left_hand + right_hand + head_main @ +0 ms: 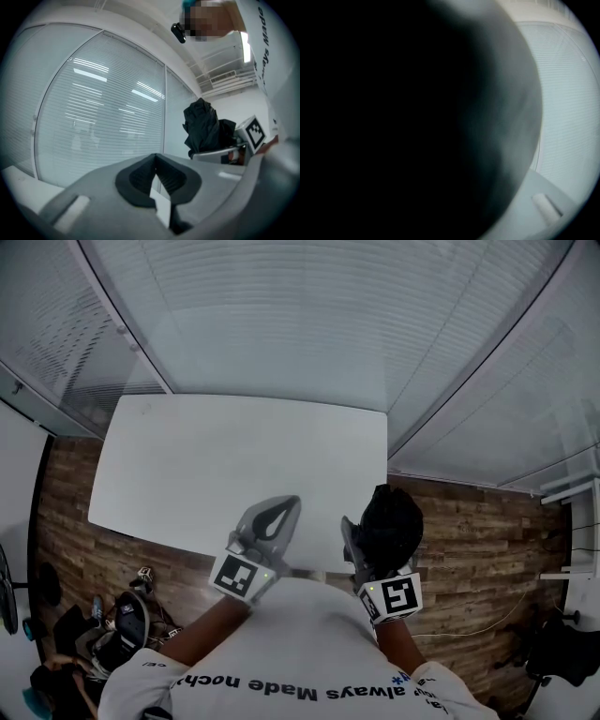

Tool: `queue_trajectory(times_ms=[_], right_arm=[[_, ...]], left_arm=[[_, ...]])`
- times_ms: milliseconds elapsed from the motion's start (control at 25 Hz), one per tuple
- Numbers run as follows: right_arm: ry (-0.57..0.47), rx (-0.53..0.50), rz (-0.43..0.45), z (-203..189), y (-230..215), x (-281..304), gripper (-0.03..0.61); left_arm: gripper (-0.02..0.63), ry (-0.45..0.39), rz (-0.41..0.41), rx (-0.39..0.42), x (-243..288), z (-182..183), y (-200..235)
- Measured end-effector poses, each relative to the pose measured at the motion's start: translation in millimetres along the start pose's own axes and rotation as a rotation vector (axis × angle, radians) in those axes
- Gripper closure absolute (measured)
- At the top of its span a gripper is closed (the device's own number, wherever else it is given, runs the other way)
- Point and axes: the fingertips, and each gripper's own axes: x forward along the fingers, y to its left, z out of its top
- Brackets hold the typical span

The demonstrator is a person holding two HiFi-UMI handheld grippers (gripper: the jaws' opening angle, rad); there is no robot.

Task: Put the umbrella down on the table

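The folded black umbrella (392, 526) is bunched in your right gripper (361, 545), whose jaws are clamped on it, at the near right corner of the white table (216, 456). Your left gripper (281, 512) is just beside it over the near edge, jaws closed tip to tip with nothing between them

One umbrella (392, 526), black and bundled; two grippers, namely one left gripper (279, 510) and one right gripper (361, 554); two marker cubes, the left cube (242, 576) and the right cube (394, 596), one to each gripper; one white counter (216, 465); one person, shown by one white shirt (300, 652); one wooden floor (469, 549).
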Motion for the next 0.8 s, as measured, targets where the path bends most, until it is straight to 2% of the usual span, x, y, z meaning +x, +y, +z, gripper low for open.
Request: queue_trajectory(times_ms=[520,800], right_arm=[[0.216,0.045,0.007,-65,-15,29,0.359],[0.299,0.064,0.013,-99,-22,43,0.36]], left_arm=[[0.611,0.002,0.013,-0.001,4,0,7],[0.611,0.002,0.021,-0.006,3,1,8]])
